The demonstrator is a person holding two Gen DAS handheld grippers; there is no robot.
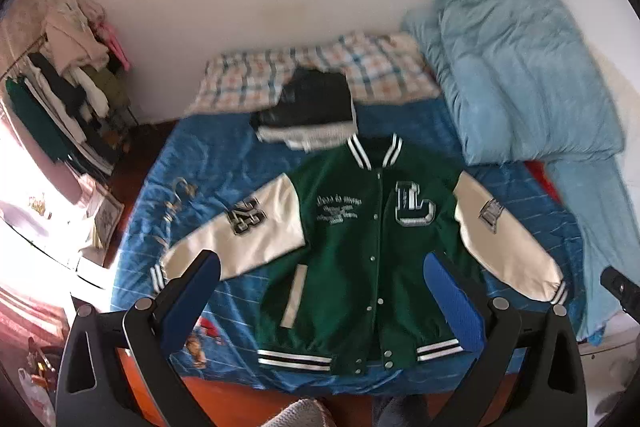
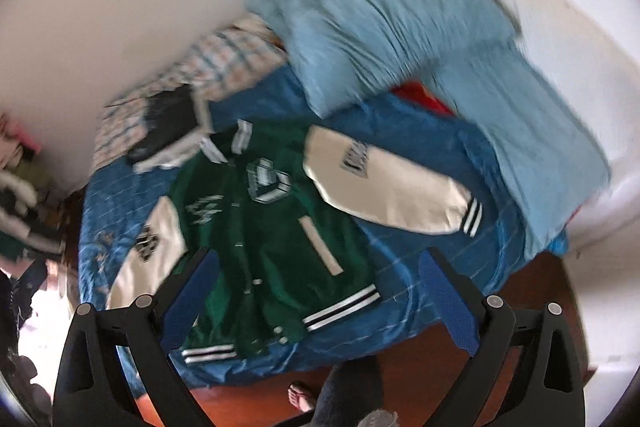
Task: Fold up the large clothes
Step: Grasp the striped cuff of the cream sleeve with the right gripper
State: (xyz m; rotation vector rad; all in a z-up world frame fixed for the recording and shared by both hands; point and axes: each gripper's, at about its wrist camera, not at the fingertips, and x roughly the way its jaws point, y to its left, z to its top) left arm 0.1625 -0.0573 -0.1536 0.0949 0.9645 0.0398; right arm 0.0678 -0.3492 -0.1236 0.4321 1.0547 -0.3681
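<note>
Both wrist cameras look down from above the foot edge of the bed (image 1: pixel 224 155), facing the wall. The left view sits square to the jacket (image 1: pixel 352 251); the right view, tilted, shares it from further right.

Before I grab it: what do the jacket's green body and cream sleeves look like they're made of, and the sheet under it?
Jacket: the green body looks like matte woven or wool-like cloth, no shine, soft creases. The cream sleeves look smoother with a faint sheen, possibly faux leather, though blur leaves it open. The striped cuffs and hem look rib-knit. The blue sheet looks like thin, slightly glossy woven fabric, wrinkled.
</note>
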